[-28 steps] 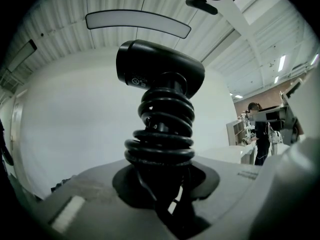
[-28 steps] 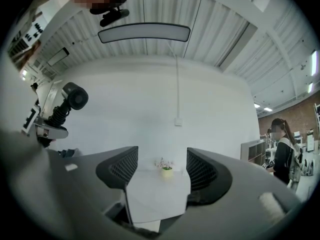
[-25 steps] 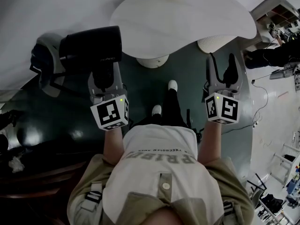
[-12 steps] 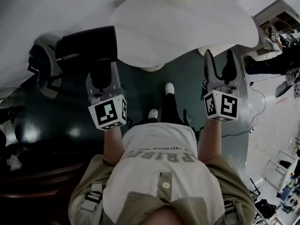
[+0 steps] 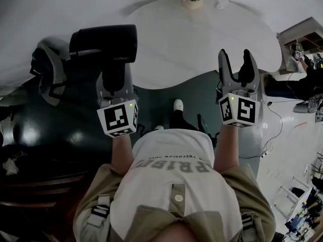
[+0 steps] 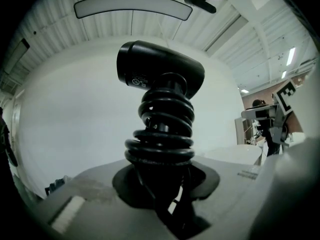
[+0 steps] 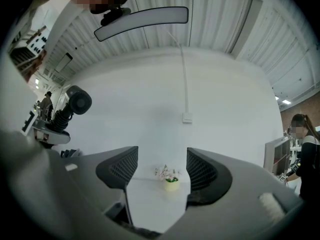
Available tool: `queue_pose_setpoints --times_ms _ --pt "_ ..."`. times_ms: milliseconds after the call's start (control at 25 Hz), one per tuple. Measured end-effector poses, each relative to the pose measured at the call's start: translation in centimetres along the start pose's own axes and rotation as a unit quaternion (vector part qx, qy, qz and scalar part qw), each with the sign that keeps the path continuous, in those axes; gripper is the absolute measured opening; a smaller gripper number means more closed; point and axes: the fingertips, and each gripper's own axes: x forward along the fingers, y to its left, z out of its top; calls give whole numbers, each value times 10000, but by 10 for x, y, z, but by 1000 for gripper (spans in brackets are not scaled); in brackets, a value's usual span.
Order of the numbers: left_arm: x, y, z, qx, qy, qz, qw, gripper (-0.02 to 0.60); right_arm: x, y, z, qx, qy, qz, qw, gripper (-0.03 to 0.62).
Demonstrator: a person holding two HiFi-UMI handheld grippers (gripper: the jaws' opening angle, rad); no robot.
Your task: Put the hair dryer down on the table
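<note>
Hair dryer (image 5: 103, 43) aloft, just short of the tabletop (image 5: 202, 39)
Left gripper (image 5: 114, 80) clamped on its cord-wrapped handle (image 6: 161, 129), barrel (image 6: 160, 69) crosswise above — the tabletop lies ahead-right; right gripper (image 5: 237, 67), jaws apart and empty, is nearer it.

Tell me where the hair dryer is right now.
Head view, left side: the hair dryer is held by its handle in the left gripper, in the air by the left edge of the white table.
</note>
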Motion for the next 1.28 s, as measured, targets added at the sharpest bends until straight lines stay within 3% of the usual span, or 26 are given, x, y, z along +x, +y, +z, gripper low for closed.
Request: queue_pose_setpoints --times_ms 680,840,1040,1280 --pt "68 -31 -2 161 509 137 9985 121 93 -36 -6 62 -23 764 9971 293" --pt "69 -40 -13 27 649 57 9979 121 96 -37 -19 115 67 873 9961 293" --pt "73 -45 -28 129 930 -52 9956 121 103 -37 -37 335 217 975 9944 293" --pt "86 -46 -29 127 999 -330 9944 121 110 -27 -35 380 197 1005 9940 293"
